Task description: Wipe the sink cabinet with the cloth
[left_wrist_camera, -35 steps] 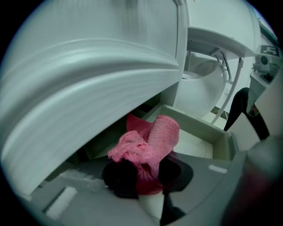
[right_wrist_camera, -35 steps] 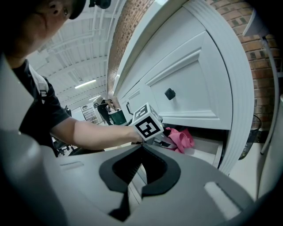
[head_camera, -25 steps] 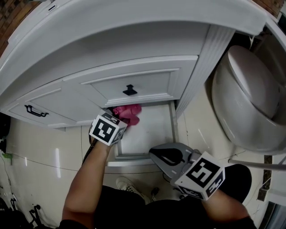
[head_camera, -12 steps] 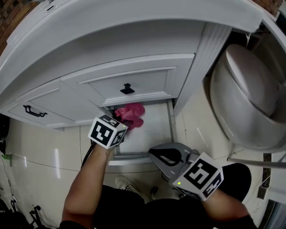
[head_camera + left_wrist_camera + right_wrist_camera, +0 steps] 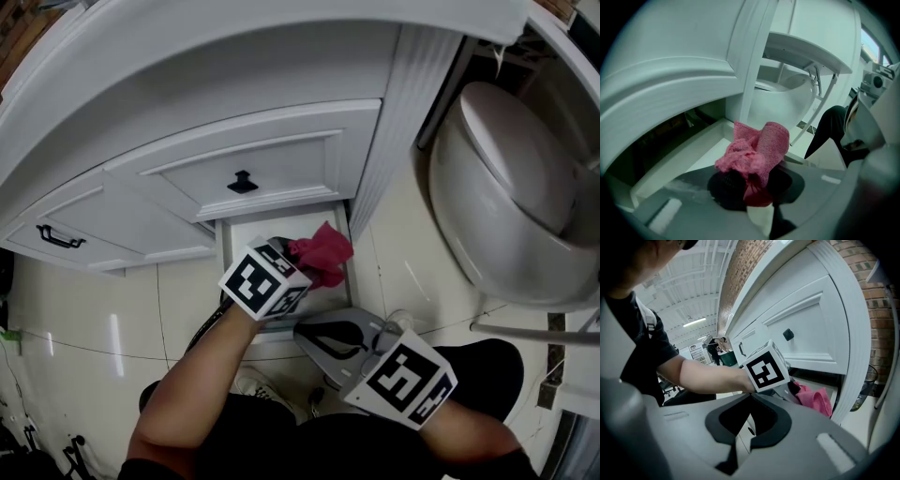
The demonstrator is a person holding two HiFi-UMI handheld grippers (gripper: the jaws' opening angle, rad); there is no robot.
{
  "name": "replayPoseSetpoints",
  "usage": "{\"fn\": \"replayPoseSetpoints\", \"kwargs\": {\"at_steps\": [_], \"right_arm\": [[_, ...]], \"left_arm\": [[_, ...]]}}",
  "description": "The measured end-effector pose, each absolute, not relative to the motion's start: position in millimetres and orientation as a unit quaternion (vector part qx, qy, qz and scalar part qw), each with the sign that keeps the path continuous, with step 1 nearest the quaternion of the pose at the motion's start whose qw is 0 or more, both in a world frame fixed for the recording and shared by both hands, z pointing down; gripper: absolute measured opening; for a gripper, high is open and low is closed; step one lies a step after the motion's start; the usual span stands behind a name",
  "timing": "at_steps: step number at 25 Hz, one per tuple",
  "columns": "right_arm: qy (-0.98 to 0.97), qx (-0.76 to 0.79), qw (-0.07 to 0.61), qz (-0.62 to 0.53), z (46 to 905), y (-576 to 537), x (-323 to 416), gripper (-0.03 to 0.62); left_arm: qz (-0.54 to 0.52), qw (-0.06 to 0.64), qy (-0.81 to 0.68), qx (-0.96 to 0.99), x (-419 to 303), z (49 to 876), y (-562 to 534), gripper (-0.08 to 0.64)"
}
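A pink cloth [image 5: 322, 255] is bunched in my left gripper [image 5: 302, 267], which is shut on it above the white ledge at the foot of the sink cabinet [image 5: 253, 169]. In the left gripper view the cloth [image 5: 754, 157] bulges out of the closed jaws, over the white base panel [image 5: 689, 159]. My right gripper [image 5: 323, 335] hangs lower, near my body, shut with nothing in it. In the right gripper view the left gripper's marker cube [image 5: 765, 367] and the cloth [image 5: 815, 399] sit under the cabinet door [image 5: 806, 333].
A white toilet [image 5: 511, 206] stands close on the right of the cabinet. The cabinet door carries a black knob [image 5: 242, 181], and the left door a black handle [image 5: 58, 237]. Pale floor tiles [image 5: 94, 328] lie below. My arms and dark clothing fill the bottom.
My left gripper has pulled back with the pink cloth, out from under the cabinet and to the right. The right gripper has shifted slightly left.
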State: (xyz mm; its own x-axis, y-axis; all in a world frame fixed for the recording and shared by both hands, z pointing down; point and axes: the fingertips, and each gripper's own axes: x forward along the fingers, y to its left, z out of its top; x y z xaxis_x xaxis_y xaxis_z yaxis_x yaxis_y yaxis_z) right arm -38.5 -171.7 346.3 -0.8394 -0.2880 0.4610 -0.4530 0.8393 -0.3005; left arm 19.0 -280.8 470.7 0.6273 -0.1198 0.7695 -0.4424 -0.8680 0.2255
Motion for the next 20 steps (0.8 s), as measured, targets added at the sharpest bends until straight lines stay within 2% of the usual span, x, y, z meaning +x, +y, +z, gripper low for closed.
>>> {"fn": "replayPoseSetpoints", "kwargs": {"at_steps": [9, 20], "right_arm": [[-0.934, 0.207, 0.204, 0.208, 350, -172, -29, 0.008], [-0.934, 0.212, 0.199, 0.206, 348, -173, -29, 0.008]], "left_arm": [[0.422, 0.189, -0.155, 0.873, 19, 478, -282, 0.091], [0.469, 0.190, -0.170, 0.846, -43, 480, -283, 0.091]]}}
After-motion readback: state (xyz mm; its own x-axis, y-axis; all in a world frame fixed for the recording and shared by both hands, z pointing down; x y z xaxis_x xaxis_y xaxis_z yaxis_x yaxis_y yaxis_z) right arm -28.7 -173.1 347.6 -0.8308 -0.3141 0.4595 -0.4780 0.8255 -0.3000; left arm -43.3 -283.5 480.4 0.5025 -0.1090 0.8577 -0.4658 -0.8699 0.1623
